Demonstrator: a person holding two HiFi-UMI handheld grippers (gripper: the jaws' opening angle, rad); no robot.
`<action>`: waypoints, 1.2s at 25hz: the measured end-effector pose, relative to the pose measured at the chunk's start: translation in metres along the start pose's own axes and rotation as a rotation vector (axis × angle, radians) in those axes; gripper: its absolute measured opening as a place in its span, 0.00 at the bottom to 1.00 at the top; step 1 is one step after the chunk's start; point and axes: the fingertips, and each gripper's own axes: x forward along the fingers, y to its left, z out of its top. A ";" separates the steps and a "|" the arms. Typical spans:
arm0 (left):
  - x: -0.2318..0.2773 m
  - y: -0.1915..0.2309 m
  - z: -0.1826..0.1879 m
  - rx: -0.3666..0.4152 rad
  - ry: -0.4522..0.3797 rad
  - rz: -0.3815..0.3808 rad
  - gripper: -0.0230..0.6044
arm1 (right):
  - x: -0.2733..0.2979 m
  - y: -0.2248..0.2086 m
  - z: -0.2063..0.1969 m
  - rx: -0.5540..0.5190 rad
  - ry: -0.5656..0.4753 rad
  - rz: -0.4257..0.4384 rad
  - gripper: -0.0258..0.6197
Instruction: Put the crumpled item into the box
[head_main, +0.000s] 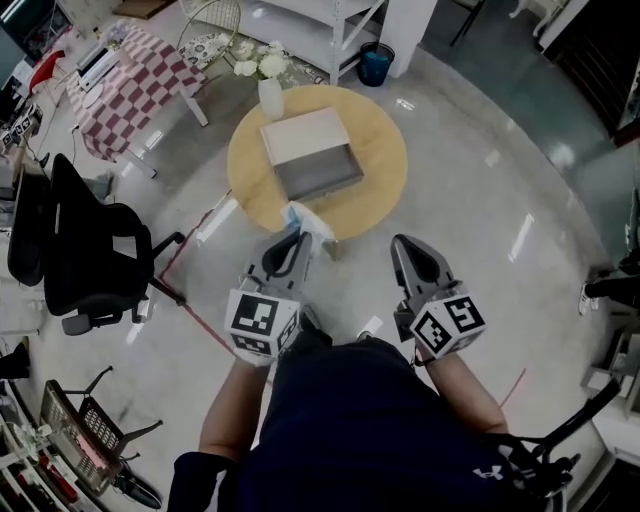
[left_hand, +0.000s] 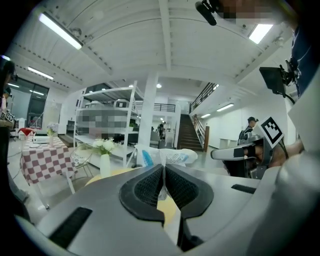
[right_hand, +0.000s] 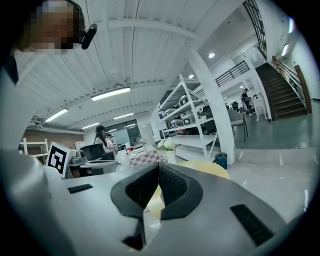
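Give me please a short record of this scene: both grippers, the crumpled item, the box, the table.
left gripper: shut on crumpled item
right gripper: shut, empty
crumpled item: white and blue, near table's front edge, outside box
box: open, on table
table: round, yellow; vase behind box

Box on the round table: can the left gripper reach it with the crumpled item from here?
Probably yes. The left gripper, shut on the crumpled item, hangs at the table's near edge, and nothing stands between it and the open box; the vase is beyond the box.
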 end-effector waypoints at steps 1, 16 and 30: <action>0.001 0.008 -0.001 -0.002 0.001 -0.010 0.08 | 0.006 0.003 0.000 0.001 0.003 -0.011 0.04; 0.035 0.073 -0.013 -0.038 0.033 -0.075 0.08 | 0.062 0.007 -0.014 0.011 0.068 -0.075 0.04; 0.113 0.077 0.027 0.030 0.057 0.038 0.08 | 0.115 -0.085 0.025 0.060 0.029 0.030 0.04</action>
